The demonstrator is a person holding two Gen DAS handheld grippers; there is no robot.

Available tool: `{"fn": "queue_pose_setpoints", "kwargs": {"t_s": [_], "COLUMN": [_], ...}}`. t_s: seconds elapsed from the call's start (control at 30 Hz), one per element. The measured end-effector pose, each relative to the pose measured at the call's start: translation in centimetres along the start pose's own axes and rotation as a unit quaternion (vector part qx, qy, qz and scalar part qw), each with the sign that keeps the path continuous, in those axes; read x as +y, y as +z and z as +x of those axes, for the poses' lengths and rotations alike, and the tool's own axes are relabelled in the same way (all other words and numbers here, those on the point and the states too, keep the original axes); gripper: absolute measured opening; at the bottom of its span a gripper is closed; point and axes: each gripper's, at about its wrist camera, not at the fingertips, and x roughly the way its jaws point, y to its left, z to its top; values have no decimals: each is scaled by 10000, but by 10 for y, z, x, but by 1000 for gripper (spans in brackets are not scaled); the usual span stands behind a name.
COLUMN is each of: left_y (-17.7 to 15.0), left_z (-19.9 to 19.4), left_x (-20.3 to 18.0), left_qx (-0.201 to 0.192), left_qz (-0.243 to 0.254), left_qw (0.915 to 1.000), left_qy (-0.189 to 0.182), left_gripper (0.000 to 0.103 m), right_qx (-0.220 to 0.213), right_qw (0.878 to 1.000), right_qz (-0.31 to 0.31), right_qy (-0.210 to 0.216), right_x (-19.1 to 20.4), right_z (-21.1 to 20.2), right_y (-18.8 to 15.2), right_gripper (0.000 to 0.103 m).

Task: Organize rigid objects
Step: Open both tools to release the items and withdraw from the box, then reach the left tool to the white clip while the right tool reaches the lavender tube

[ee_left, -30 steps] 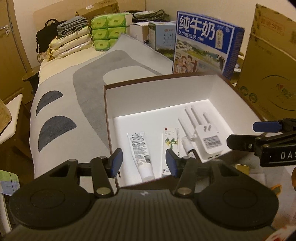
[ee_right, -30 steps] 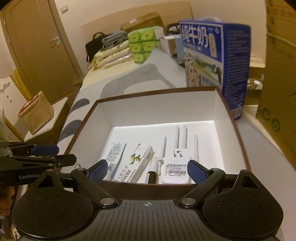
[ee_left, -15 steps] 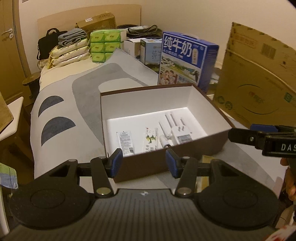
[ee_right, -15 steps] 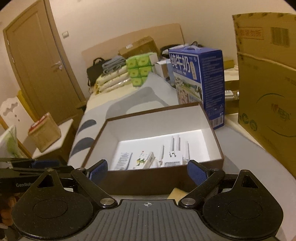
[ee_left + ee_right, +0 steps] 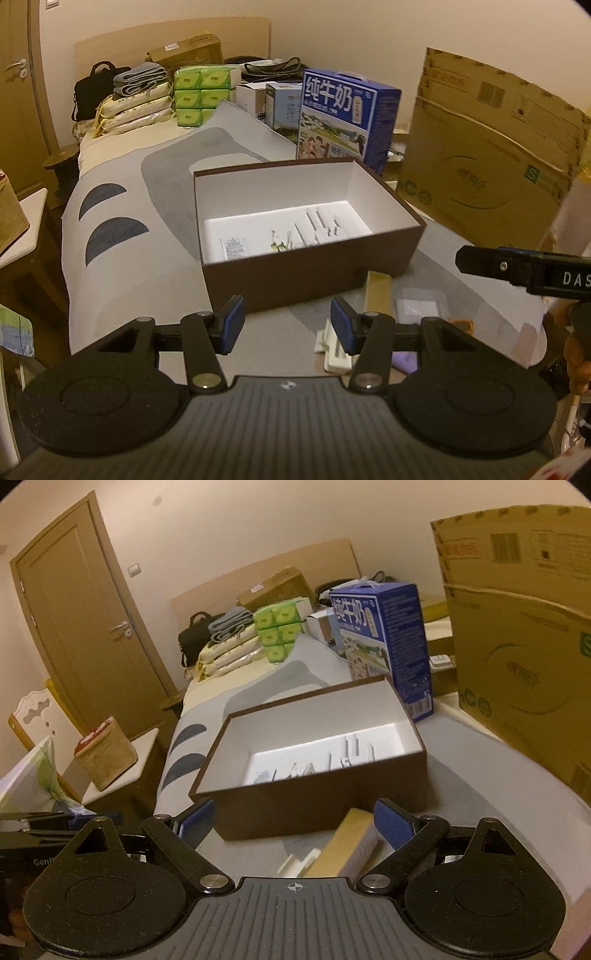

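A brown box (image 5: 310, 273) (image 5: 317, 805) with a white inside stands on the bed cover. In it lie a white tube (image 5: 233, 248), a small carton (image 5: 280, 242) and a white router with antennas (image 5: 321, 229). In front of the box lie a long yellowish box (image 5: 378, 291) (image 5: 343, 845), a white clip-like piece (image 5: 334, 352), a clear packet (image 5: 421, 306) and a lilac thing (image 5: 404, 360). My left gripper (image 5: 287, 325) hangs open and empty, back from the brown box. My right gripper (image 5: 293, 823) is wide open and empty, over the yellowish box.
A blue milk carton (image 5: 345, 114) and a big cardboard box (image 5: 491, 155) stand right behind the brown box. Green tissue packs (image 5: 201, 96), folded towels and bags pile up at the bed's far end. A door (image 5: 85, 627) and a bedside stand (image 5: 122, 760) are on the left.
Both grippers have drawn back and up from the brown box, which now looks smaller. The loose things in front of the box have come into view. Neither gripper's opening has altered.
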Motion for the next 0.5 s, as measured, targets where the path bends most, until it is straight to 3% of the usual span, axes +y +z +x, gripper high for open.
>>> {"fn": "queue_pose_setpoints", "kwargs": {"t_s": [0.5], "left_y": [-49], "left_z": [-19], "left_x": [-33], "left_qx": [250], "left_qz": [160], "left_qw": [9991], "left_qy": [-305], "left_gripper": [47], "right_qx": [250], "right_qw": [9993], "right_qz": [67], "right_qy": [-255], "right_x": [0], "right_z": [-42], "right_y": [-57], "right_gripper": [90]}}
